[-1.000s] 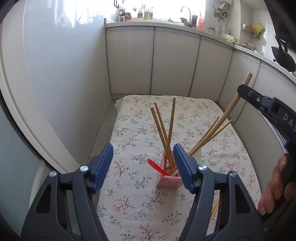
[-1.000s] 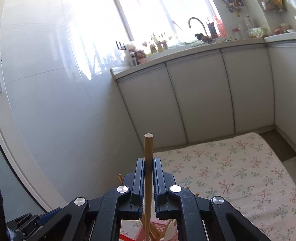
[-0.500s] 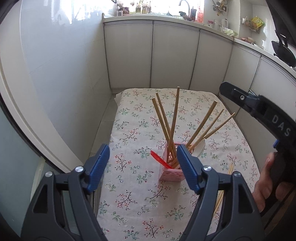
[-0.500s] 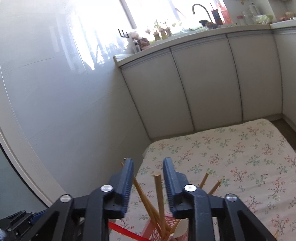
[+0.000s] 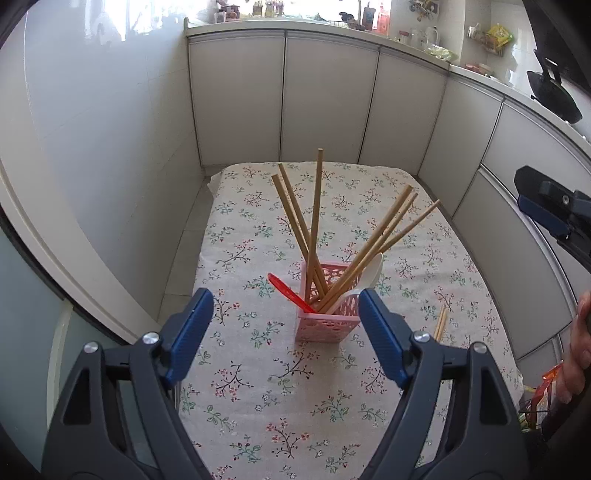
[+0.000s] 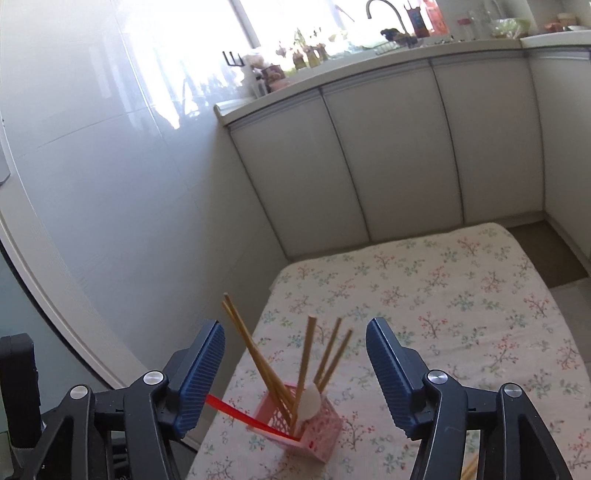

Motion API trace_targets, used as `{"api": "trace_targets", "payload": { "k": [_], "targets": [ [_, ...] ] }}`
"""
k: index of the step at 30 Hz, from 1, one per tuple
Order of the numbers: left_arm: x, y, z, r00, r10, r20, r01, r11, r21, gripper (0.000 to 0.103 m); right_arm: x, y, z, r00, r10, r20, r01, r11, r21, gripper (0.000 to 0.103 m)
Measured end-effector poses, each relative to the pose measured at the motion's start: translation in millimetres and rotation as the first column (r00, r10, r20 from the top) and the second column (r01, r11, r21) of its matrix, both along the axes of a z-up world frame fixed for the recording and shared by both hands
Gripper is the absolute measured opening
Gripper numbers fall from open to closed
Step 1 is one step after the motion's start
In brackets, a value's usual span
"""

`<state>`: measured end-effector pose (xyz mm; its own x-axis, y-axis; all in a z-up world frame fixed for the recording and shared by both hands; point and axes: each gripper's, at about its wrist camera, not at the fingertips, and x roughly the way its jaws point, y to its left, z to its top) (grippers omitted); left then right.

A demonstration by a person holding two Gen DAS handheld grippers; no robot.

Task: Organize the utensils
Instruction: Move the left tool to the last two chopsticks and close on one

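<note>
- Both the left gripper (image 5: 286, 325) and right gripper (image 6: 295, 376) are spread apart, empty.
- Loose chopstick (image 5: 440, 322) lies right of the pink basket (image 5: 325, 325), centre frame, on the counter (image 5: 258, 387).
- Light, stiff, slippery: pinch mid-shaft.

Left claw (image 5: 286, 332) wide open, empty, above pink basket (image 5: 327, 315) w/ chopsticks (image 5: 314, 221), red spoon (image 5: 288, 293), white spoon (image 5: 364, 282) on tabletop (image 5: 295, 406).

- loose chopstick (image 5: 440, 322) lying on worktop (image 5: 258, 369), lower end hiding behind left gripper (image 5: 286, 334) finger
- red spoon (image 6: 251, 416) handle end disappearing behind right gripper (image 6: 295, 376) finger
- chopsticks (image 5: 314, 221) lower ends sitting hidden inside pink basket (image 5: 325, 325)
- person's hand (image 5: 576, 354) getting cut off by right edge
- counter items (image 5: 369, 18) too small to identify
</note>
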<state>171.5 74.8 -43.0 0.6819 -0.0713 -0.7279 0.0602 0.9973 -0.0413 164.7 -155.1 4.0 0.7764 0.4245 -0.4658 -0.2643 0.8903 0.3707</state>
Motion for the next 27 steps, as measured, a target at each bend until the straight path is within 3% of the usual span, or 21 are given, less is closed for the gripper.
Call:
{"api": "trace_targets", "payload": {
  "k": [4, 13, 20, 27],
  "targets": [
    [-4.8, -9.9, -6.6, 0.999, -0.028, -0.015, 0.028, 0.999, 0.02, 0.082, -6.3, -19.4, -13.9, 0.997, -0.018, -0.077, 0.016, 0.999, -0.029, 0.08],
    [-11.7, -43.2, -30.6, 0.987, -0.12, -0.106, 0.125, 0.991, 0.042, 0.082, -14.5, -49.0, -63.4, 0.971, -0.049, -0.235, 0.004, 0.982, -0.187, 0.088],
    [-12.6, -76.1, -54.2, 0.966, -0.177, -0.19, 0.193, 0.979, 0.065, 0.082, -9.9, -79.5, -105.5, 0.908, -0.128, -0.399, 0.024, 0.967, -0.254, 0.089],
    [-8.0, -117.6, -86.8, 0.913, -0.268, -0.309, 0.292, 0.956, 0.033, 0.082, -6.6, -113.8, -138.8, 0.824, -0.188, -0.535, 0.051, 0.964, -0.261, 0.089]
  ]
}}
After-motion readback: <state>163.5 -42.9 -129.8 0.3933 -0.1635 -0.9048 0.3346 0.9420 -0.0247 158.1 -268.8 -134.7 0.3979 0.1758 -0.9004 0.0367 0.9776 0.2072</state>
